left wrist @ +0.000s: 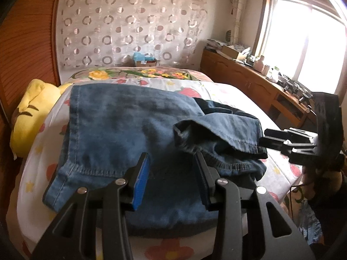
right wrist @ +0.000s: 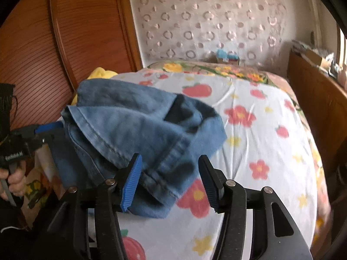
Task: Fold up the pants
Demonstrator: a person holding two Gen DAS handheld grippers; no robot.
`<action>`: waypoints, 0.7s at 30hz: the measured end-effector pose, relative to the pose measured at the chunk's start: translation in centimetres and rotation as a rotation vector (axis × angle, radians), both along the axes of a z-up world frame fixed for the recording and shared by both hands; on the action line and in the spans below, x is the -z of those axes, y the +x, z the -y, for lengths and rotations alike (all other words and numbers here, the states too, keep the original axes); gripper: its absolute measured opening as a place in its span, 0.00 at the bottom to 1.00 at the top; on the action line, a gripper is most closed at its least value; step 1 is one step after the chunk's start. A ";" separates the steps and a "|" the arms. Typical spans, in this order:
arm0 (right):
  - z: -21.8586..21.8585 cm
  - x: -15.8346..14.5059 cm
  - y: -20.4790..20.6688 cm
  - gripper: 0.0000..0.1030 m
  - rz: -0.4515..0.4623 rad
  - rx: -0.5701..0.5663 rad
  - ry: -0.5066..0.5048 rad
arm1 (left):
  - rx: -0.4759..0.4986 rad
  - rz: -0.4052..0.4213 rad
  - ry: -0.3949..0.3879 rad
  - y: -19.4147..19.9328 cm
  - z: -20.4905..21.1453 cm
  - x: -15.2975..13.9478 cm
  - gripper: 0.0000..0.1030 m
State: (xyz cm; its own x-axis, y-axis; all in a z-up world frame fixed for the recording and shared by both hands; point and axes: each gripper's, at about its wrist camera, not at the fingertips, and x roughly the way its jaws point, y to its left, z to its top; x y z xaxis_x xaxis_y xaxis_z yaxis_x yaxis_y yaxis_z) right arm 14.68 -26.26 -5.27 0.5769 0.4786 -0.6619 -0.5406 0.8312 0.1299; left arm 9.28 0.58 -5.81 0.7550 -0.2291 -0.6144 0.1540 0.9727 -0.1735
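The left gripper [left wrist: 171,162] has its jaws wide apart and holds nothing; the denim lies under and between the fingers. The right gripper [right wrist: 170,166] is wide open too, with a folded corner of cloth between its blue pads but not pinched. The pants [left wrist: 121,130], blue jeans, lie partly folded on the flowered bed sheet [right wrist: 271,151], a loose leg end thrown over the main panel; a yellow plush toy [left wrist: 32,117] is just beside the pants, on the headboard side. The fold seems half done; the next move probably calls for closing on the loose hem and bringing it flat over the pants. On the left gripper's body, in the right wrist view, small white lettering appears, but it is too blurred to read.
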 end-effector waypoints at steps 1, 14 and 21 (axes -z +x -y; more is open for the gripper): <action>0.1 0.3 0.0 0.54 -0.006 0.003 -0.001 | 0.005 -0.001 0.002 0.2 0.2 -0.1 0.38; 0.3 2.7 1.1 0.55 -0.106 0.022 0.050 | 0.018 -0.048 0.028 3.2 1.2 1.3 0.38; 0.5 2.7 1.1 0.55 -0.118 0.002 0.073 | 0.022 -0.053 0.015 3.6 1.0 2.3 0.38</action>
State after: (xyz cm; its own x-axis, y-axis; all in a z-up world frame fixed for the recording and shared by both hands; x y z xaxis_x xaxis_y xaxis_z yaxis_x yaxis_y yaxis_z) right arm 15.82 -26.73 -8.00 0.4983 0.5270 -0.6884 -0.5165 0.8182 0.2525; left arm 12.88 -0.47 -8.11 0.7164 -0.2353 -0.6569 0.1661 0.9719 -0.1669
